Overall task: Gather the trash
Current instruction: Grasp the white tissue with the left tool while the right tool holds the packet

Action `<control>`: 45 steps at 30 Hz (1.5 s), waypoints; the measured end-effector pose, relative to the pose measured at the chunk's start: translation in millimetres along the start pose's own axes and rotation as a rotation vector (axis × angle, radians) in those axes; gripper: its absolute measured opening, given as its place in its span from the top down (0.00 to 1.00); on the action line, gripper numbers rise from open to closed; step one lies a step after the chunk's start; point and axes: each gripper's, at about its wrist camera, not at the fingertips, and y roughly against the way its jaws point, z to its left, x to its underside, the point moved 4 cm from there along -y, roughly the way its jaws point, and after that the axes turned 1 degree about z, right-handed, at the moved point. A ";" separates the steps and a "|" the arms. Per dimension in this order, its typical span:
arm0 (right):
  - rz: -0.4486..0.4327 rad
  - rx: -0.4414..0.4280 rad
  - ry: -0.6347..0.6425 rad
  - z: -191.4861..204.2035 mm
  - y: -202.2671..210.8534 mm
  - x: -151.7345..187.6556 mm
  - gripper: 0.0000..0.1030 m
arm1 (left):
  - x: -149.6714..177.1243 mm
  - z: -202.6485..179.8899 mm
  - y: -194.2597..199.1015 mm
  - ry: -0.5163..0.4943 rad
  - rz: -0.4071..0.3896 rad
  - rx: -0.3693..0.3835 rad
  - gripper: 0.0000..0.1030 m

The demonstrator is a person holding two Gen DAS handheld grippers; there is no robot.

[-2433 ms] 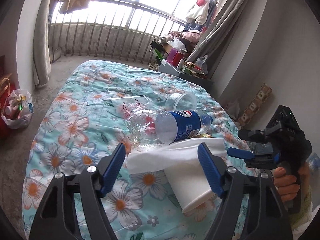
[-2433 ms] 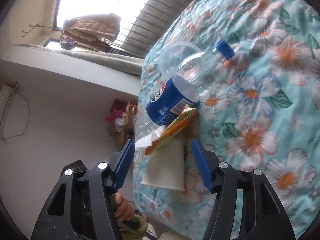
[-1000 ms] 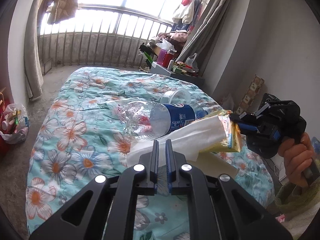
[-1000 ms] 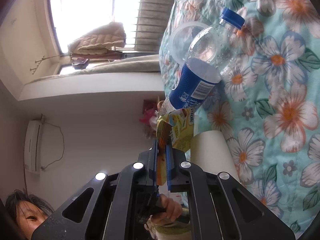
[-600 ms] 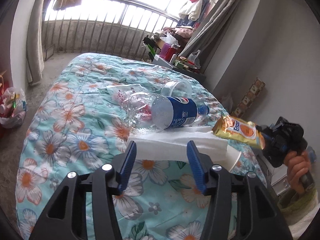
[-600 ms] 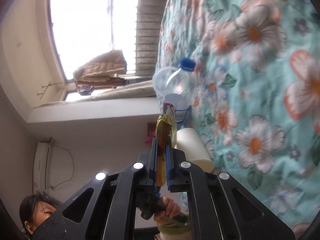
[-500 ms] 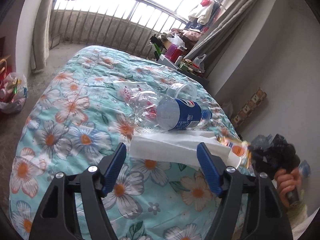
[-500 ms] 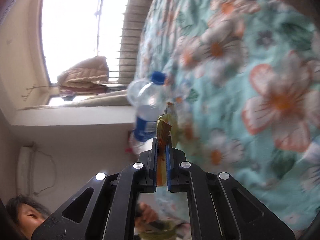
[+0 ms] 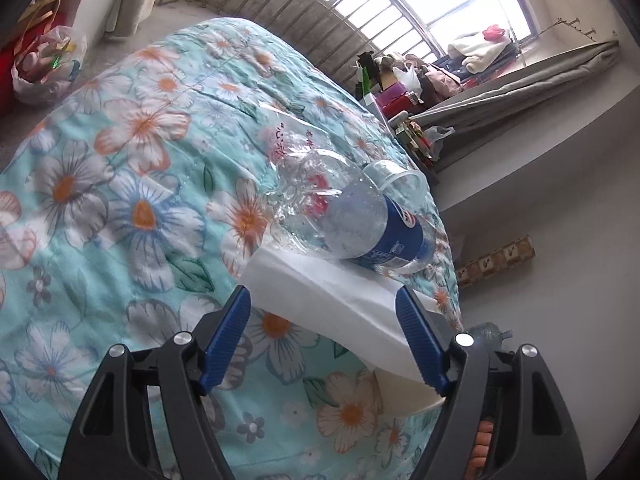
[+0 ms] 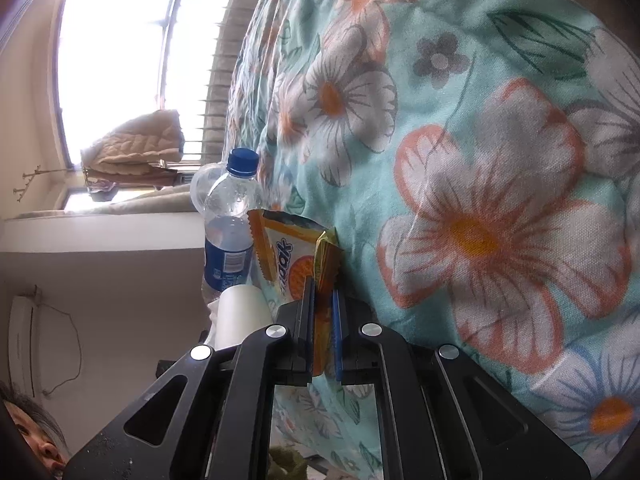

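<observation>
On the floral bedspread [image 9: 120, 208] lie a white tissue [image 9: 332, 300], a white paper cup [image 9: 404, 390] under it, a Pepsi bottle [image 9: 368, 228] and a clear plastic cup [image 9: 396, 178]. My left gripper [image 9: 324, 336] is open, its blue fingers on either side of the tissue's near edge. My right gripper [image 10: 322, 312] is shut on an orange snack wrapper [image 10: 292, 256] and holds it beside the bed's edge. The bottle [image 10: 230, 220] and paper cup [image 10: 240, 316] show behind the wrapper in the right wrist view.
A clear wrapper with red print [image 9: 292, 136] lies beyond the bottle. A plastic bag of rubbish [image 9: 44, 64] sits on the floor at far left. A cluttered table [image 9: 404, 92] stands past the bed by the window bars. A person's face [image 10: 28, 436] shows at lower left.
My left gripper let go of the tissue and opened wide around it. My right gripper carried the snack wrapper off the pile and down beside the bed's edge, out of the left view.
</observation>
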 end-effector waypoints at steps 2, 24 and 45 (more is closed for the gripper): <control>0.002 -0.002 0.008 2.1 -2.0 0.8 0.94 | 7.4 -4.1 6.0 0.025 -0.003 0.023 0.29; -0.009 -0.042 0.007 -6.9 7.3 0.7 0.92 | 15.7 2.5 -26.4 0.098 -0.012 0.001 0.88; -0.098 0.057 0.076 20.8 21.5 10.3 0.93 | 40.8 -55.2 57.2 -0.424 -0.240 -0.190 0.94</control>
